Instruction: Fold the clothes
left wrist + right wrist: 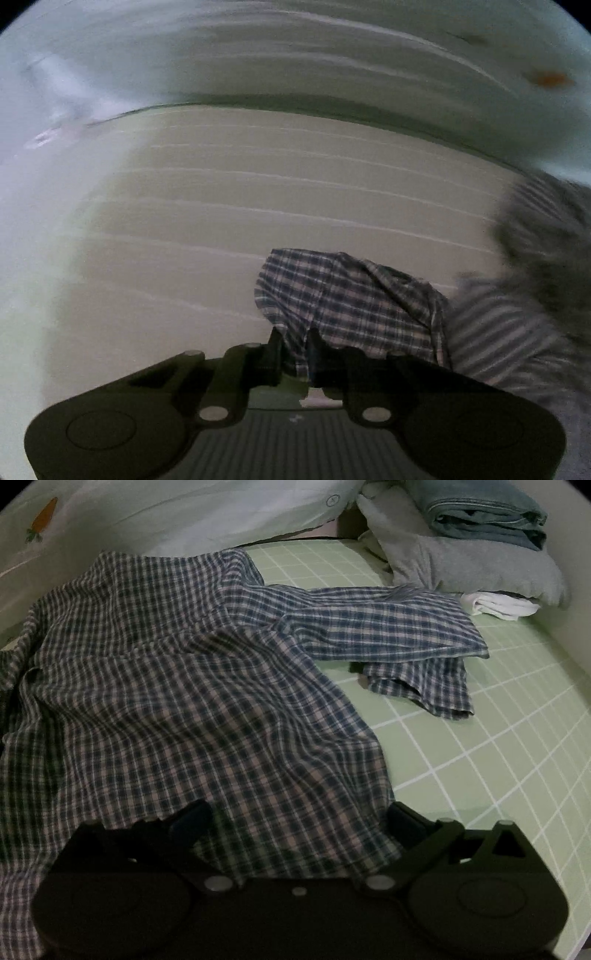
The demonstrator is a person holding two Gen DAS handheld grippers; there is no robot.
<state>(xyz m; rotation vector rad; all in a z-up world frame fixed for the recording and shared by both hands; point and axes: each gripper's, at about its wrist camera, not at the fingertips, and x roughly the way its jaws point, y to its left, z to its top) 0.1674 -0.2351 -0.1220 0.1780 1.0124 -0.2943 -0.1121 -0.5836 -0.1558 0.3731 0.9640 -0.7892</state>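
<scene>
While the left gripper (295, 341) pinches the shirt (343, 302).

a blue-and-white plaid cotton shirt (192, 709) is showing small dark checks over a pale green bed sheet (480, 760) crossed by thin white grid lines. a grey folded sweatshirt (476, 568) is sitting under faded blue folded denim (487, 513); an orange carrot print (44, 517) is dotting a whitish quilt (192, 513).

Dim light; left view motion-smeared, right view sharp; fisheye bending, dark corners.
</scene>
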